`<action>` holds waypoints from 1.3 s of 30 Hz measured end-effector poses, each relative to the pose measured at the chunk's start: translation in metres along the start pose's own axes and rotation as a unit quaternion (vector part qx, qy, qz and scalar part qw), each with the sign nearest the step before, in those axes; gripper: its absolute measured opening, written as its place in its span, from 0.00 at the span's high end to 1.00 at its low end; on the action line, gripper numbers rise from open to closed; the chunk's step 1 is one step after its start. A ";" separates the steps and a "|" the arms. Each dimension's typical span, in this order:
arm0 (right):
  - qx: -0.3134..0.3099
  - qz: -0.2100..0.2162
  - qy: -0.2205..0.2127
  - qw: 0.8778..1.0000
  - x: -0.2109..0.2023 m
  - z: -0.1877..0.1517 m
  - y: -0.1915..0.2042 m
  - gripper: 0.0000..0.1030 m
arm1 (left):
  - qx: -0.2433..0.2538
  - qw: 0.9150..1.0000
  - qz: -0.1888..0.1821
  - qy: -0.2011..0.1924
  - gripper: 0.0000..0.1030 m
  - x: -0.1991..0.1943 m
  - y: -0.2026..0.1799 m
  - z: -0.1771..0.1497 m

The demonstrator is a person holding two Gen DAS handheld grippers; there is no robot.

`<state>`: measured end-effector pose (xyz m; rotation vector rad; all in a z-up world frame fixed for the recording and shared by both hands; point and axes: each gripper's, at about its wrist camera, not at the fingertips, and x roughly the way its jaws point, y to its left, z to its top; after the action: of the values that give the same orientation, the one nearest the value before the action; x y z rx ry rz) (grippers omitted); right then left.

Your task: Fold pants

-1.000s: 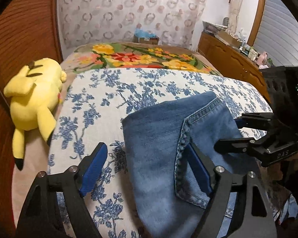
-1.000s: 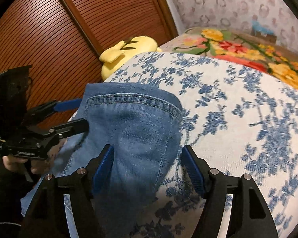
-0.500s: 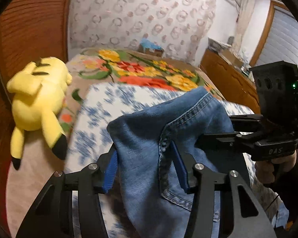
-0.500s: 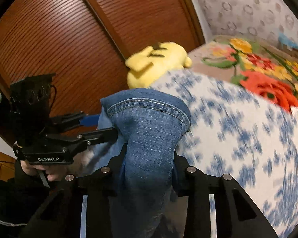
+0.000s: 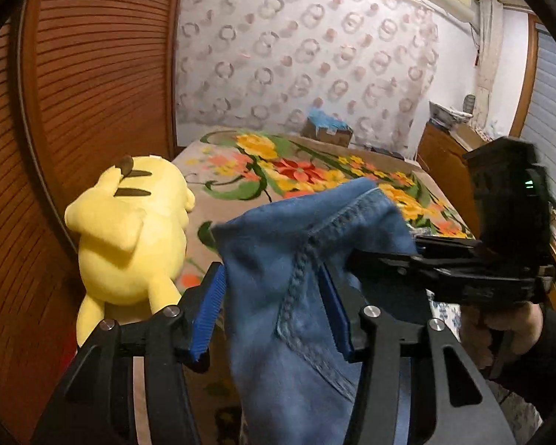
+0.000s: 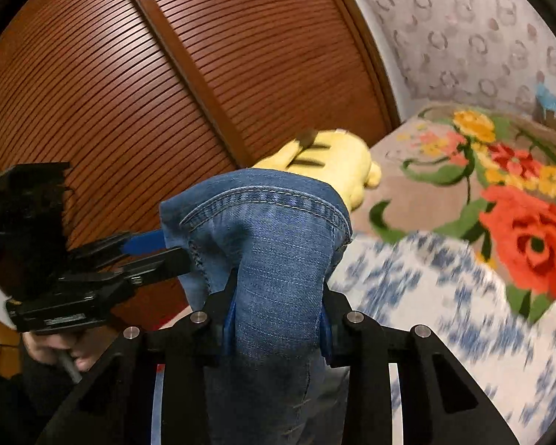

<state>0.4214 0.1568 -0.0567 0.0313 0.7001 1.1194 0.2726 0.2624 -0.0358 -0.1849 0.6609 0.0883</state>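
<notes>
A bed (image 5: 237,200) is filling the room below a patterned wall, its flowered blanket (image 6: 474,170) lying toward the far end and a blue-and-white floral sheet (image 6: 444,296) lying nearer, blurred in the right wrist view. A ribbed wooden wardrobe (image 6: 166,85) is standing beside the bed, and a yellow plush toy (image 5: 129,233) is lying at the bed's edge against it. The denim pants (image 5: 289,296) are hanging in the air above the bed, gathered and held up between the two tools. The left gripper (image 5: 274,319) is clamping a bunched part of the denim beside a stitched seam, its blue pads pressing in on both sides with cloth rising above them and draping below. The right gripper (image 6: 278,319) is squeezing a thick fold of the same pants, its pads nearly hidden by fabric, with the hemmed edge arching just above the fingers.
</notes>
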 end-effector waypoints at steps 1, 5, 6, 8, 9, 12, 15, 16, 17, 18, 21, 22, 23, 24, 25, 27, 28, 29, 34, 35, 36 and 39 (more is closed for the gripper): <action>0.004 -0.009 -0.002 1.000 0.006 0.001 -0.006 0.66 | -0.001 1.000 -0.001 -0.002 0.49 0.001 0.001 0.001; 0.018 -0.048 0.001 0.999 0.029 0.003 -0.027 0.66 | 0.009 1.000 -0.002 0.004 0.49 0.009 -0.001 0.002; 0.028 -0.057 0.010 0.998 0.035 0.000 -0.034 0.65 | 0.011 1.000 -0.002 0.008 0.49 0.011 -0.003 0.001; 0.038 -0.071 0.026 0.996 0.044 0.000 -0.039 0.64 | 0.018 1.000 -0.005 0.018 0.49 0.017 -0.008 -0.003; 0.041 -0.077 0.031 0.996 0.047 -0.003 -0.042 0.60 | 0.022 0.999 -0.007 0.026 0.49 0.021 -0.011 -0.008; 0.034 -0.104 0.042 0.993 0.051 -0.001 -0.045 0.55 | 0.029 0.999 -0.013 0.042 0.49 0.026 -0.019 -0.017; 0.024 -0.128 0.050 0.990 0.044 0.001 -0.045 0.53 | 0.036 0.998 -0.015 0.053 0.49 0.027 -0.027 -0.027; 0.023 -0.137 0.053 0.989 0.041 0.002 -0.044 0.53 | 0.039 0.998 -0.015 0.056 0.49 0.027 -0.030 -0.029; 0.023 -0.143 0.055 0.988 0.039 0.003 -0.042 0.53 | 0.041 0.997 -0.014 0.058 0.49 0.026 -0.031 -0.032; 0.020 -0.149 0.055 0.987 0.039 0.004 -0.040 0.53 | 0.043 0.997 -0.013 0.059 0.49 0.025 -0.032 -0.034; 0.005 -0.169 0.061 0.984 0.031 0.012 -0.019 0.52 | 0.046 0.997 -0.009 0.066 0.49 0.022 -0.034 -0.041; 0.006 -0.174 0.064 0.983 0.030 0.013 -0.016 0.52 | 0.047 0.996 -0.007 0.070 0.49 0.022 -0.034 -0.043; 0.008 -0.180 0.068 0.981 0.025 0.013 -0.013 0.52 | 0.047 0.996 -0.005 0.072 0.49 0.023 -0.033 -0.045; 0.012 -0.186 0.073 0.980 0.022 0.013 -0.010 0.49 | 0.048 0.996 -0.003 0.076 0.49 0.023 -0.032 -0.048; 0.013 -0.191 0.076 0.979 0.017 0.014 -0.007 0.46 | 0.048 0.996 0.001 0.080 0.49 0.024 -0.032 -0.052; 0.004 -0.211 0.079 0.974 0.013 0.015 -0.005 0.45 | 0.046 0.995 0.005 0.089 0.49 0.026 -0.030 -0.057; 0.002 -0.217 0.077 0.973 0.006 0.016 -0.003 0.45 | 0.045 0.995 0.005 0.091 0.49 0.027 -0.029 -0.060; 0.003 -0.218 0.073 0.973 0.003 0.016 -0.003 0.44 | 0.042 0.995 0.006 0.094 0.49 0.028 -0.027 -0.063; -0.014 -0.202 0.040 0.978 -0.015 0.012 0.011 0.44 | 0.037 0.994 0.010 0.101 0.49 0.029 -0.027 -0.074; -0.019 -0.197 0.038 0.980 -0.016 0.011 0.016 0.45 | 0.035 0.994 0.011 0.101 0.49 0.029 -0.027 -0.075; -0.022 -0.194 0.037 0.980 -0.018 0.010 0.021 0.45 | 0.033 0.994 0.013 0.100 0.49 0.027 -0.027 -0.076; -0.029 -0.190 0.027 0.981 -0.030 0.001 0.033 0.44 | 0.037 0.995 0.020 0.095 0.49 0.020 -0.032 -0.074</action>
<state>0.3876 0.1478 -0.0291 -0.1761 0.6868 0.7749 0.2480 0.2171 -0.1012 -0.1096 0.8566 0.0853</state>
